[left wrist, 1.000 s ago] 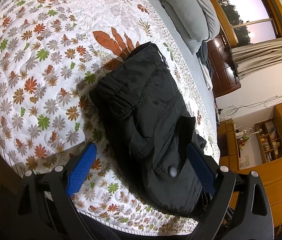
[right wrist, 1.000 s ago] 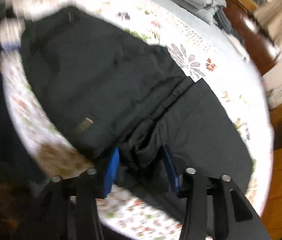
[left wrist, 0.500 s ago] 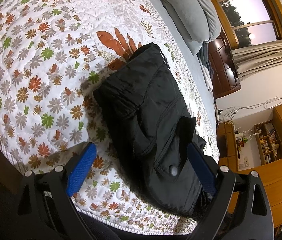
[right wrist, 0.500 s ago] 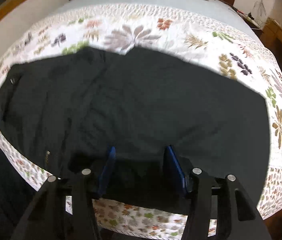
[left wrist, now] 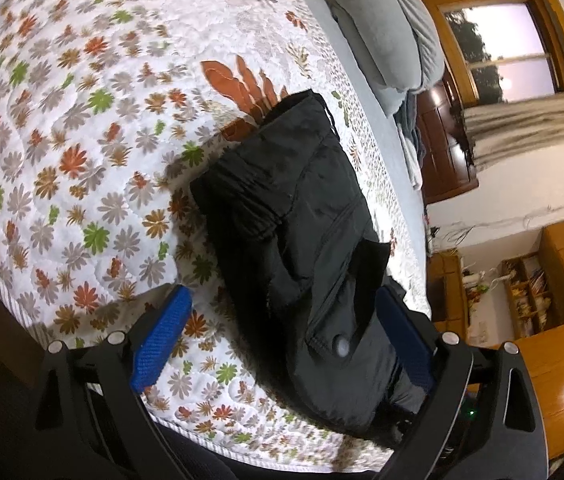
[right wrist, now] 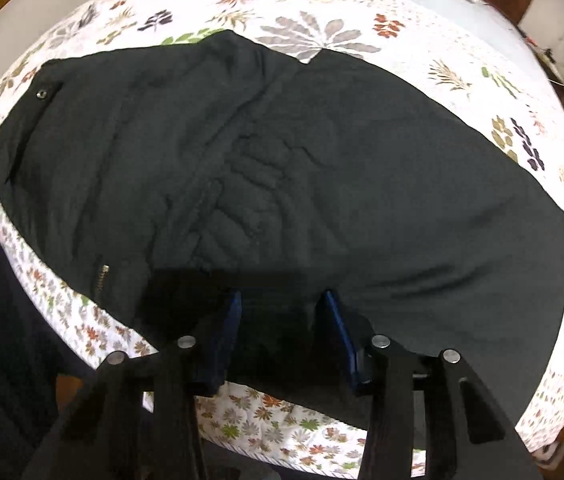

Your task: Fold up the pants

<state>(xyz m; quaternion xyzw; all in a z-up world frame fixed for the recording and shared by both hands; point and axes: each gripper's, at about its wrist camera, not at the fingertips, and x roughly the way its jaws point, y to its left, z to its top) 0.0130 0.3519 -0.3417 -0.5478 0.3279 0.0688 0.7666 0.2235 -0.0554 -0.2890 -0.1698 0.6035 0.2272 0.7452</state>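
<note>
Black pants (left wrist: 298,216) lie folded over on a flowered quilt (left wrist: 61,128) near the bed's front edge. In the right wrist view the pants (right wrist: 362,168) fill the middle, with a snap at the far left and a zipper pull near the front. My left gripper (left wrist: 282,332) is open, its blue fingers (left wrist: 161,336) wide apart, one over the quilt and one at the near end of the pants. My right gripper (right wrist: 279,312) is part closed with black fabric between its blue fingers (right wrist: 338,328).
Grey pillows (left wrist: 382,24) lie at the head of the bed. A window (left wrist: 502,64), a dark wooden cabinet (left wrist: 446,144) and orange wooden shelves (left wrist: 530,288) stand beyond the bed. The bed's front edge (right wrist: 265,444) runs just under both grippers.
The right gripper has swung round to face the pants square on, and the folded layer now lies flat across them. The left gripper has stayed open and hardly moved.
</note>
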